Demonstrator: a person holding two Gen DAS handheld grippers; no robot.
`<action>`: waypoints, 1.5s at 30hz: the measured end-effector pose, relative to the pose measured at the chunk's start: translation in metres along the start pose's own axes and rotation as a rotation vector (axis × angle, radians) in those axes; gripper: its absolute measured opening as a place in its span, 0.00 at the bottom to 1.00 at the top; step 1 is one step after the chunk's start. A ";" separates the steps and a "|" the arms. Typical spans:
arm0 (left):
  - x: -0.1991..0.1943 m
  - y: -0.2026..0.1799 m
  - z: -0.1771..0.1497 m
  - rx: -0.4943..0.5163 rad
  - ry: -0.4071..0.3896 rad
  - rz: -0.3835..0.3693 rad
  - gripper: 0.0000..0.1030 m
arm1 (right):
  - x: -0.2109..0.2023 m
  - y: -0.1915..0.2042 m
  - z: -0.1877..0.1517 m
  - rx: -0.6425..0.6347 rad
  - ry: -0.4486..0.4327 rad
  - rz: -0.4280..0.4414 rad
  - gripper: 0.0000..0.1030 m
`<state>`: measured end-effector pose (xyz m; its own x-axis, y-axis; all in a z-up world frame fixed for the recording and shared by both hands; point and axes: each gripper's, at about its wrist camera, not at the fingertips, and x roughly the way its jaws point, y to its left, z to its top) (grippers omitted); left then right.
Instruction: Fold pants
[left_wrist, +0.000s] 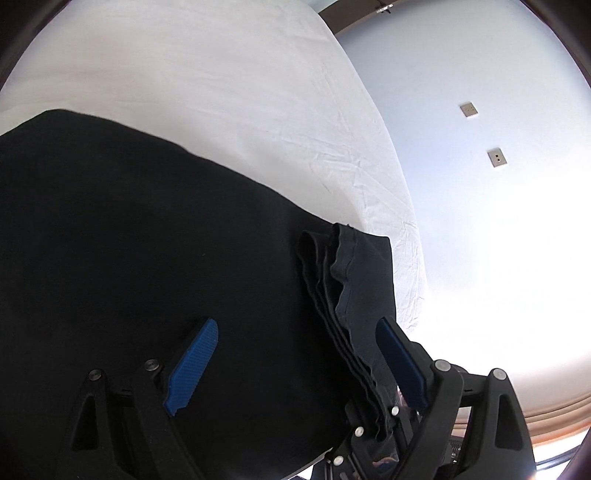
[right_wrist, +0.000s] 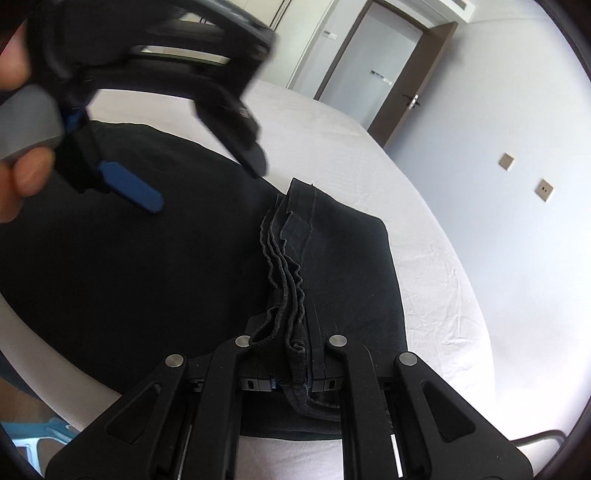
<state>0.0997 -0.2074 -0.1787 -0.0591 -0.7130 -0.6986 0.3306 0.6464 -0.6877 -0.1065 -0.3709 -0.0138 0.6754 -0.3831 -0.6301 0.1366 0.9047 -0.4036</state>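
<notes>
While folded: black pants (right_wrist: 147, 258) lay on the white bed (right_wrist: 424, 258), long axis left-right.
Hems: stacked edges (right_wrist: 284, 254) ran toward the right gripper (right_wrist: 291, 369).
Right fingers: clamped on those edges.
Left gripper (left_wrist: 295, 354): blue fingers (left_wrist: 194, 362) spread wide.
Room: bare sheet beyond.

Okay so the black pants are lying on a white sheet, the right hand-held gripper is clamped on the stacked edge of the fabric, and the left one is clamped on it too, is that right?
Not quite. The left hand-held gripper is open, its blue pads spread apart over the black pants, as the left wrist view shows. The rest holds: the pants lie on the white sheet, and the right hand-held gripper is clamped on the stacked edge.
</notes>
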 end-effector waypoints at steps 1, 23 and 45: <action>0.007 -0.003 0.004 -0.003 0.018 -0.004 0.88 | -0.003 0.001 -0.002 -0.012 -0.007 -0.004 0.09; -0.001 -0.023 0.033 0.186 0.108 0.091 0.11 | -0.055 0.023 0.005 -0.130 -0.091 0.096 0.09; -0.059 0.081 0.063 0.127 0.077 0.224 0.11 | -0.059 0.133 0.005 -0.265 0.004 0.450 0.09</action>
<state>0.1895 -0.1303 -0.1806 -0.0410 -0.5298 -0.8471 0.4587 0.7432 -0.4870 -0.1250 -0.2267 -0.0273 0.6224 0.0312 -0.7821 -0.3544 0.9021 -0.2461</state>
